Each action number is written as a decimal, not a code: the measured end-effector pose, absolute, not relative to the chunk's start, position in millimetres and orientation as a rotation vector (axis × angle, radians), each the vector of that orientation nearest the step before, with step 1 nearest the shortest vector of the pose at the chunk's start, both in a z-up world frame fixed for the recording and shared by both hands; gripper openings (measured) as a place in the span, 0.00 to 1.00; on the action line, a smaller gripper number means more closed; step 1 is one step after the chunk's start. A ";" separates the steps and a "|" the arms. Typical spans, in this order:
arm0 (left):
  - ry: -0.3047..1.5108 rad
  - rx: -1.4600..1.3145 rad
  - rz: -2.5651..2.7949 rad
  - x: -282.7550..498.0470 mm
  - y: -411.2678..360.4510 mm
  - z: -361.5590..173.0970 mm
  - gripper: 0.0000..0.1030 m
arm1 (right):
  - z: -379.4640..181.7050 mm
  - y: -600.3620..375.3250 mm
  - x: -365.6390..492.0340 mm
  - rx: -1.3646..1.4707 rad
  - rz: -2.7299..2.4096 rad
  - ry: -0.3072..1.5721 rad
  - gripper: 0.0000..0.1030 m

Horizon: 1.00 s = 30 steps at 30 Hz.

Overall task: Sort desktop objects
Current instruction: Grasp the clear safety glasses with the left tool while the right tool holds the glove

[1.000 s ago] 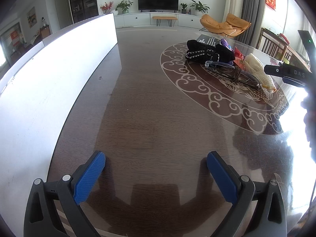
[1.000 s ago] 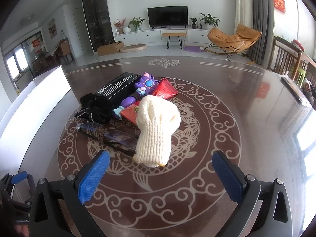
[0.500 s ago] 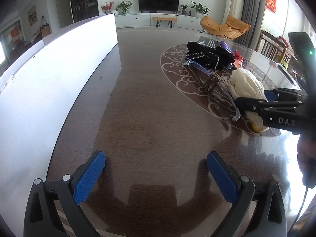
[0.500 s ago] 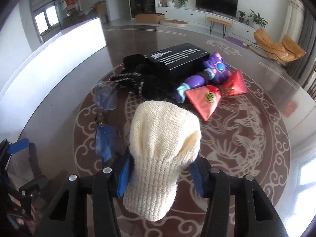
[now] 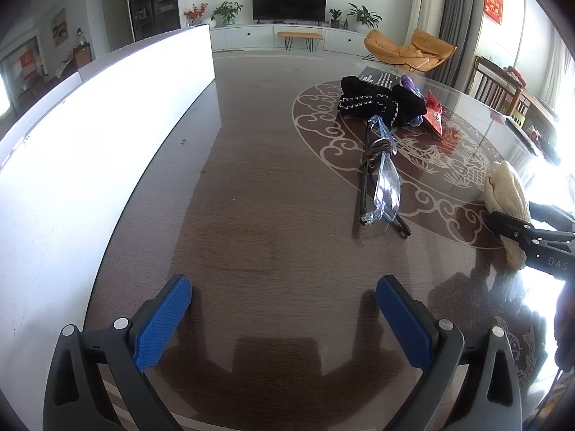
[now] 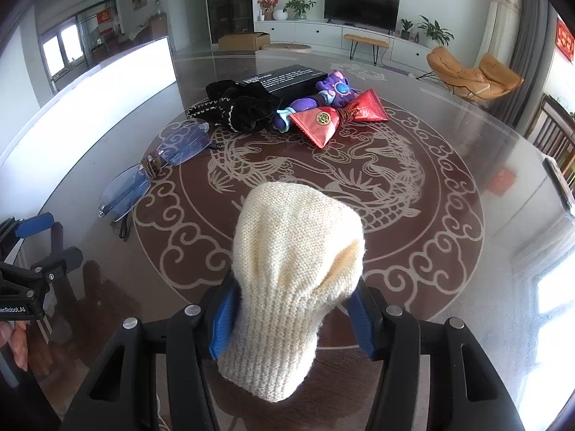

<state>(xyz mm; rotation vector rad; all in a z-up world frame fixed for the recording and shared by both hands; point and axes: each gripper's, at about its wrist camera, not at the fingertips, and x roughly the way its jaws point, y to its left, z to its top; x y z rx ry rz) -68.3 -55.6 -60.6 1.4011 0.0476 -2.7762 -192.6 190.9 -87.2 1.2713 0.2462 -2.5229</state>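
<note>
A cream knitted glove [image 6: 294, 251] lies on the dark table [image 5: 269, 197] between the blue pads of my right gripper [image 6: 291, 309]. The jaws are opening, though both pads still touch the glove's cuff. In the left wrist view the glove [image 5: 503, 186] and the right gripper [image 5: 521, 230] sit at the far right. My left gripper [image 5: 284, 287] stands open above bare table with nothing between its fingers. Rimless glasses [image 6: 154, 168] lie to the left of the glove.
Further back lie a black cloth [image 6: 244, 107], a black box [image 6: 284, 79], a purple toy [image 6: 323, 93] and a red packet [image 6: 337, 118]. A long white panel [image 5: 90, 125] runs along the table's left side. A person's fingers show at the left edge.
The right gripper shut on the glove and drew it out of the pile towards the near edge; its jaws now stand wider than half a second ago. The glasses slid out too. The left gripper kept still.
</note>
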 end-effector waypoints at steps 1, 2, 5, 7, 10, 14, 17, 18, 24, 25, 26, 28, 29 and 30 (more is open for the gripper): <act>0.040 1.403 -2.774 -68.3 -55.1 -60.7 1.00 | -88.7 192.4 -192.9 1.280 -2.533 0.237 0.77; 0.034 1.405 -2.771 -68.3 -54.8 -60.7 1.00 | -87.9 196.3 -193.9 1.272 -2.539 0.215 0.83; 0.017 1.410 -2.767 -69.0 -53.9 -60.8 1.00 | -88.6 194.8 -195.8 1.273 -2.537 0.229 0.92; 0.017 1.410 -2.767 -69.0 -53.7 -60.8 1.00 | -91.1 191.4 -198.3 1.294 -2.526 0.238 1.00; 0.017 1.411 -2.764 -69.5 -53.8 -61.0 1.00 | -91.9 191.9 -198.5 1.292 -2.526 0.230 1.00; -0.012 1.458 -2.788 -78.8 -48.8 -60.0 1.00 | -92.3 191.4 -198.2 1.292 -2.526 0.231 1.00; -0.087 1.545 -2.833 -104.5 -32.9 -58.8 1.00 | -92.3 191.5 -198.1 1.291 -2.526 0.231 1.00; -0.103 1.567 -2.840 -115.4 -27.0 -58.4 1.00 | -92.4 191.4 -198.2 1.291 -2.526 0.231 1.00; -0.162 1.579 -2.906 -174.0 3.3 -57.9 1.00 | -92.4 191.5 -198.0 1.291 -2.526 0.231 1.00; -0.171 1.572 -2.915 -178.7 6.7 -57.6 0.97 | -92.4 191.5 -197.9 1.291 -2.526 0.231 1.00; -0.180 1.544 -2.945 -179.6 9.4 -55.5 0.89 | -92.5 191.5 -198.0 1.291 -2.526 0.231 1.00; -0.201 1.494 -2.996 -175.5 12.9 -50.8 0.42 | -92.5 191.5 -197.9 1.291 -2.526 0.231 1.00; -0.205 1.492 -2.998 -173.4 13.0 -49.5 0.33 | -92.6 191.5 -197.9 1.291 -2.526 0.231 1.00; -0.199 1.494 -3.000 -170.5 11.9 -48.7 0.24 | -92.7 191.4 -197.9 1.291 -2.526 0.231 1.00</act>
